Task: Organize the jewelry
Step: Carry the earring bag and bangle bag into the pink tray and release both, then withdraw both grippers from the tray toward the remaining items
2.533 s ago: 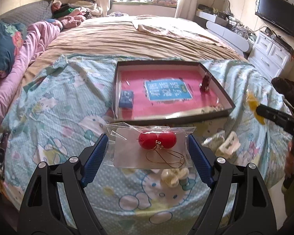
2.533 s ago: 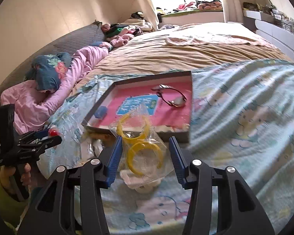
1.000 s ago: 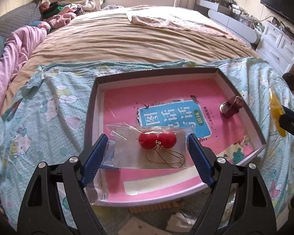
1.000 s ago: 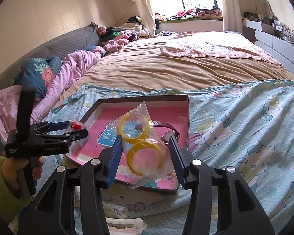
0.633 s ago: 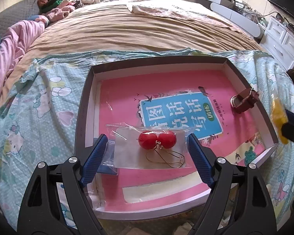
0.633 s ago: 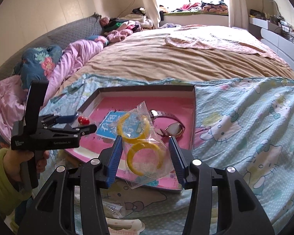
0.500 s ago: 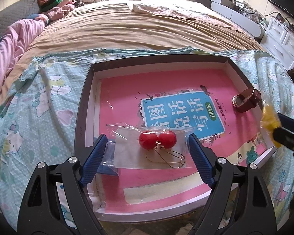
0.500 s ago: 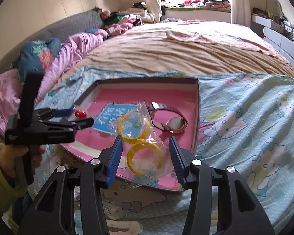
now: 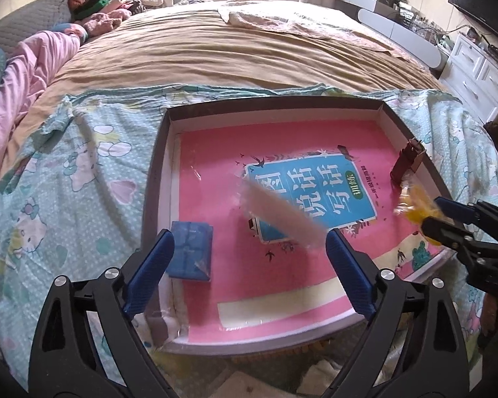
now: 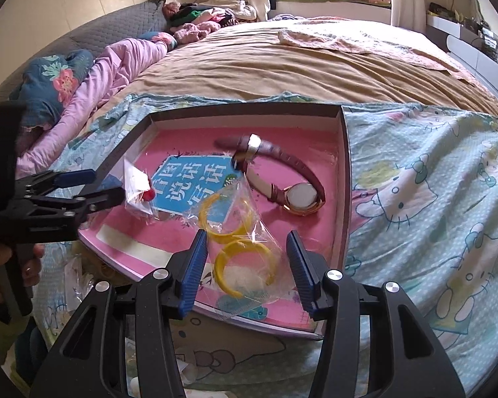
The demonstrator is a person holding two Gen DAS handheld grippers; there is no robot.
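A shallow box (image 9: 156,179) with a pink and blue book lining it lies on the bed. My left gripper (image 9: 247,258) is open above it; the clear bag of red ball earrings (image 9: 282,219) is a blurred streak tipping out between the fingers, and in the right wrist view it (image 10: 139,192) hangs just off the left gripper (image 10: 108,185). My right gripper (image 10: 247,262) is shut on a clear bag of yellow bangles (image 10: 239,248) over the box's near right corner. A maroon-strap watch (image 10: 282,182) lies in the box.
A small blue box (image 9: 191,252) sits in the box's near left corner. Loose white packets (image 10: 79,275) lie on the Hello Kitty sheet (image 10: 431,199) in front of the box. Pink bedding (image 9: 26,76) lies to the left, white drawers (image 9: 478,76) to the right.
The left jaws have opened and let go of the earring bag, which now drops toward the box. Both grippers have moved closer over the box.
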